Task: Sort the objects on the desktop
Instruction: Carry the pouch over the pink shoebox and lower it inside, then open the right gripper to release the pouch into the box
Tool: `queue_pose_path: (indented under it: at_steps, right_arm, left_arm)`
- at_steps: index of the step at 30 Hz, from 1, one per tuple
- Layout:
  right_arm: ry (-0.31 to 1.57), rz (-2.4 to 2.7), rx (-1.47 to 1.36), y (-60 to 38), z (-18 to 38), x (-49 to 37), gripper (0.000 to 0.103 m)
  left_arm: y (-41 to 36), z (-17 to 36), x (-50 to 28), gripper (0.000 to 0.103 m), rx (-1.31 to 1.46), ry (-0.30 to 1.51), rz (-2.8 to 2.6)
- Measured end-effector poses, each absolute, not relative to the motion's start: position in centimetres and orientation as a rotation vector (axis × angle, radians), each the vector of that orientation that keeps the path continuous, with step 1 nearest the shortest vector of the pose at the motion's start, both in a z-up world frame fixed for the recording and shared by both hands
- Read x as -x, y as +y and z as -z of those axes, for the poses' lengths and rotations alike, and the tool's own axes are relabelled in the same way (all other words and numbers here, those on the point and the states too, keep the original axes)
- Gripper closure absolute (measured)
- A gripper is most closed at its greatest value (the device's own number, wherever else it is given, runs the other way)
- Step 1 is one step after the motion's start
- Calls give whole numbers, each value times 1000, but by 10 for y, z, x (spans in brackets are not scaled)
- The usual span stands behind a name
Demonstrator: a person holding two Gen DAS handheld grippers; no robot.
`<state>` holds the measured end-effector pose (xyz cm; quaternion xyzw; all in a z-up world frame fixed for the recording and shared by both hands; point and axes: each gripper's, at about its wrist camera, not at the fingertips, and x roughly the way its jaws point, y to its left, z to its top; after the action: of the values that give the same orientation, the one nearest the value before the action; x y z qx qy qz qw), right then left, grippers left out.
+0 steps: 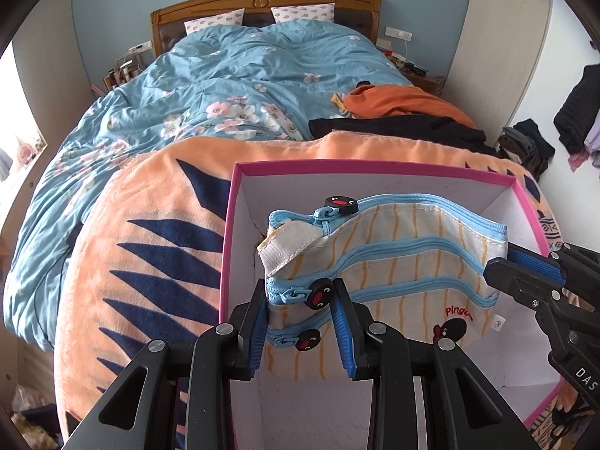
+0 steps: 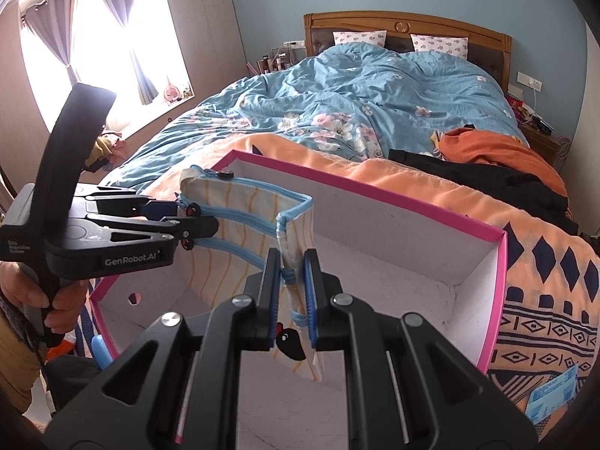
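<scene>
- The left gripper point(image 1: 300, 300) is clamped on the zip-pull end of the Pingu pencil case point(image 1: 386, 258), its two blue-padded fingers point(image 1: 341, 318) pressing the fabric from either side.
- The right gripper point(image 2: 293, 281) is clamped on the opposite end of the same case, pinching the narrow edge between its two pads.
- The pencil case (one, cream with wavy orange stripes) hangs stretched between both grippers, above the floor of the pink box point(image 1: 228, 225) and inside the line of its walls; whether any part of it touches the box cannot be told.
- Three blue zips run along the case, each with one round black penguin-face pull point(image 1: 340, 204); a fourth penguin is printed beside the red "Pingu" lettering point(image 1: 458, 312).
- The box (one, pink rim, white inside) sits on the orange-and-navy blanket point(image 1: 157, 217).
- Beyond the box lie a blue floral duvet point(image 1: 232, 75), one orange garment point(image 1: 397, 103), one black garment point(image 1: 397, 127) and two spotted pillows point(image 1: 213, 20) at the wooden headboard point(image 1: 262, 2).
- A blue-and-white card point(image 2: 551, 390) lies on the blanket just to the right of the box.
</scene>
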<state>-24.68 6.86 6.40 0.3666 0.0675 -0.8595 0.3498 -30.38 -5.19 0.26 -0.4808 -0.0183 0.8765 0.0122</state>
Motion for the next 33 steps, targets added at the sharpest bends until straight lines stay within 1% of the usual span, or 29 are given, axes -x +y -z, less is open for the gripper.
queue_pose_path:
  at_steps: [7, 14, 19, 20, 21, 25, 26, 29, 33]
  right_arm:
    - [212, 2221, -1030, 60, -51, 258, 89]
    - [309, 2234, -1095, 46, -44, 265, 89]
    - [286, 2246, -1191, 45, -35, 284, 88]
    - [284, 2251, -1211, 45, -33, 288, 85]
    - [280, 2240, -1235, 45, -30, 292, 84]
    - [227, 2240, -1295, 51, -25, 302, 83]
    - [218, 2236, -1305, 52, -24, 304, 82]
    - [187, 2231, -1345, 55, -20, 309, 81]
    - [147, 2239, -1330, 60, -22, 308, 81]
  left_arm:
    - [-51, 8, 311, 71, 1561, -20, -2732]
    - [-45, 9, 318, 71, 1611, 61, -2761]
    - [-36, 11, 319, 68, 1611, 158, -2813]
    - [-37, 11, 319, 68, 1609, 164, -2817]
    - [-37, 11, 319, 68, 1607, 164, -2820]
    - [-43, 7, 318, 68, 1575, 105, -2845]
    - [-43, 7, 318, 68, 1572, 103, -2848]
    - [-43, 5, 315, 68, 1552, 94, -2862]
    - [-46, 0, 309, 68, 1508, 43, -2876]
